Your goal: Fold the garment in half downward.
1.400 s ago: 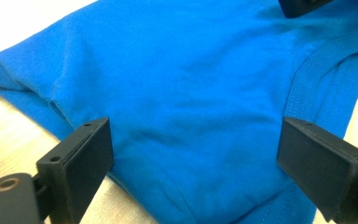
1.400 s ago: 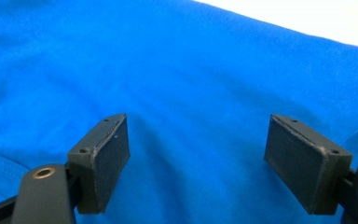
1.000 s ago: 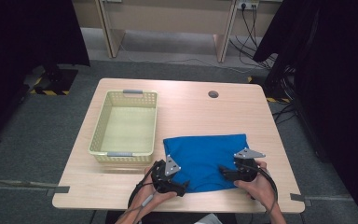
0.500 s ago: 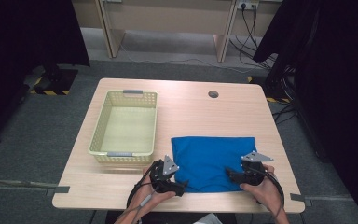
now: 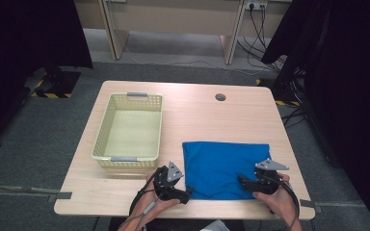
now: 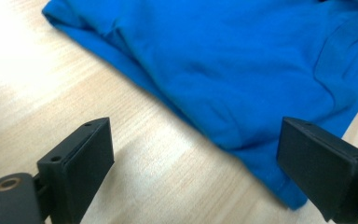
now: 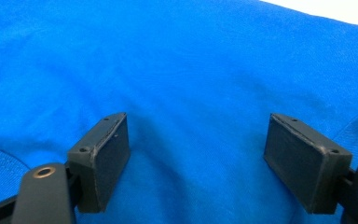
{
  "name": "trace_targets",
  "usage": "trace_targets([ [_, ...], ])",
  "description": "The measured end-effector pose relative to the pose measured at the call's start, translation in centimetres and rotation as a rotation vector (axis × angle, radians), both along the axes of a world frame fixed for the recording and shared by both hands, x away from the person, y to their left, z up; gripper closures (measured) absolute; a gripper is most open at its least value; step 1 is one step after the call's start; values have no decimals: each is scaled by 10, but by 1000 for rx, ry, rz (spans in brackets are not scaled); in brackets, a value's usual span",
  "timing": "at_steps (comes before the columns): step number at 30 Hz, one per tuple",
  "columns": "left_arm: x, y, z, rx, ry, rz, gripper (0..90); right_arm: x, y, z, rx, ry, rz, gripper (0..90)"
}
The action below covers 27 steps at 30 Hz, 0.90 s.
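While folded flat on the near right part of the desk, blue cloth at risk of being dragged or rumpled rather than lifted.

High view: left hand-held gripper at the cloth's near left corner, right hand-held gripper over the near right part of the cloth, both low and pointing inward. Yellow basket to the left, well apart from the cloth, nothing seen inside. Likely fault: one side pinched before the other, pulling the fold askew or sliding the whole piece toward the near desk edge.

Left gripper view: jaws spread wide, nothing between the pads; near corner of the blue cloth just ahead, bare wood under the left jaw. Likely fault: pads closing on the desk surface beside the hem, or catching the top layer alone so that the fold opens.

Right gripper view: jaws spread wide above the blue cloth, no fabric pinched. Likely fault: pressing down on mid-cloth, bunching a ridge instead of taking an edge.

Item: one blue knit cloth, rectangular as folded, soft and limp, matt, faint creases, stitched seam visible at the lower left of the right gripper view, layered edge at the near corner.
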<state>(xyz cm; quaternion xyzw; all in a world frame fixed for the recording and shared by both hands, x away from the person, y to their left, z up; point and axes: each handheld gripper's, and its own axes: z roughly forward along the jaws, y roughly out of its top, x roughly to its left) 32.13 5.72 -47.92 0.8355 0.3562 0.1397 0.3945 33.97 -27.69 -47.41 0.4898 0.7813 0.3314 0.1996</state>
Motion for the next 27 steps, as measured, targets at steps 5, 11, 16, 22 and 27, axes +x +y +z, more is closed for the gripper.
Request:
trace_targets([
  [5, -1, 3, -2, 7, 7, 5, 90, -3, -3, 0, 0, 0, -10, 222],
  [11, -4, 5, -3, 13, 6, 11, 74, -7, -8, -1, 2, -8, -17, 222],
  [16, -6, 8, -3, 21, 13, 14, 67, -11, -12, -1, 4, -12, -19, 222],
  [22, -9, 12, -4, 30, 15, 17, 61, -13, -15, -1, 5, -13, -18, 222],
  [27, -11, 14, -4, 33, 15, 19, 60, -15, -16, -1, 8, -14, -22, 222],
])
